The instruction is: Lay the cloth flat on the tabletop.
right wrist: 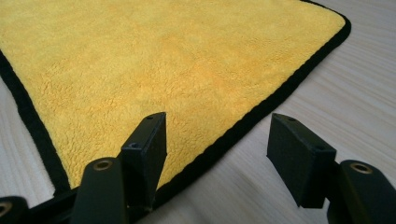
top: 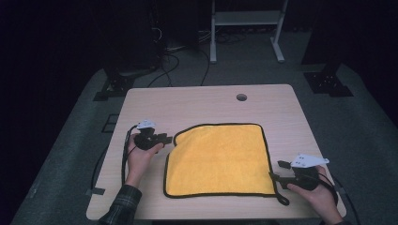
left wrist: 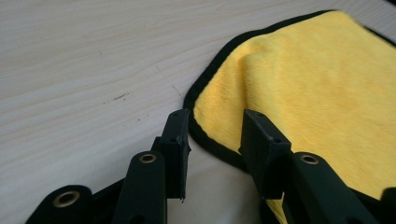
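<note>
1. Dark floor and cables surround a pale wooden table in the high view; a cable hole sits near its far edge.
2. A yellow microfiber cloth with black trim lies flat in the middle of the frame, slightly right of centre.
3. At the left of the frame, the left gripper points toward the cloth's upper-left corner. In the left gripper view its jaws stand partly open and hold nothing; the rounded corner lies just ahead, between the tips.
4. At the lower right, the right gripper waits just beside the cloth's lower-right corner, jaws apart and empty; the black edge runs between them.
5. Both hands are about equally near, each facing its own diagonal corner.
</note>
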Action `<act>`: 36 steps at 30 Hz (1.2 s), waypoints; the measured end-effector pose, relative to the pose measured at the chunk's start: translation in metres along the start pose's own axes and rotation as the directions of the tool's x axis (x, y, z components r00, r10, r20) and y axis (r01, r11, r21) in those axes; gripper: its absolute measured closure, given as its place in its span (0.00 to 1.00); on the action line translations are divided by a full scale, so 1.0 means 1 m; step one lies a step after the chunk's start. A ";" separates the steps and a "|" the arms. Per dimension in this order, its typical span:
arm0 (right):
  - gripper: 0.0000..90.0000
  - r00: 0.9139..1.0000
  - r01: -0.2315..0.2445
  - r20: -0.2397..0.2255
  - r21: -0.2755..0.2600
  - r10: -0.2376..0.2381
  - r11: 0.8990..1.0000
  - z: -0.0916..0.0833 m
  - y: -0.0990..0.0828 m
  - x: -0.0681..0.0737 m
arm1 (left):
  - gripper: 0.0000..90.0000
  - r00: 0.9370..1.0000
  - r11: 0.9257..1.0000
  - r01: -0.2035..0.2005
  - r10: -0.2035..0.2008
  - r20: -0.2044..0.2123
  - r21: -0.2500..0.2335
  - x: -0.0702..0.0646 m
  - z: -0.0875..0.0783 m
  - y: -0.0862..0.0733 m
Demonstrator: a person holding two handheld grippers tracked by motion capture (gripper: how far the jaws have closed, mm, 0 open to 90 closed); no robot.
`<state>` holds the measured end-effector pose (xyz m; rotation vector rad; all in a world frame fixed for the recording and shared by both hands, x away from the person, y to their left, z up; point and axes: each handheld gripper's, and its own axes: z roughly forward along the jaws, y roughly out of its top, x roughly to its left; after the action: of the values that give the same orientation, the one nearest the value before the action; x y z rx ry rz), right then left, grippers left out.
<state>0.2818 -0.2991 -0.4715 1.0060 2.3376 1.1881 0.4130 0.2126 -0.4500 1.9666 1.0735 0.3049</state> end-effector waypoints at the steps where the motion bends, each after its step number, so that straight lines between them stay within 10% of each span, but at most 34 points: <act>1: 0.41 1.000 0.002 -0.001 0.005 -0.002 1.000 0.002 0.001 0.001 | 0.68 1.000 1.000 -0.010 0.010 -0.006 0.009 0.001 0.006 0.002; 10: 0.41 1.000 0.015 0.015 -0.001 -0.015 1.000 0.002 0.003 0.003 | 0.72 0.999 0.998 -0.012 0.014 -0.045 0.065 0.007 0.038 0.006; 22: 0.42 0.999 0.012 0.037 -0.014 -0.011 1.000 -0.003 0.001 0.004 | 0.97 0.998 0.996 -0.035 0.039 -0.039 0.087 0.006 0.040 0.005; 36: 0.42 0.999 0.003 0.040 -0.008 -0.002 1.000 -0.004 -0.002 0.002 | 0.98 0.994 0.997 -0.018 0.025 -0.111 0.070 0.035 0.045 0.033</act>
<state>0.2770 -0.3007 -0.4705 1.0147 2.3003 1.1651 0.4777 0.2061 -0.4579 2.0439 1.1483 0.3980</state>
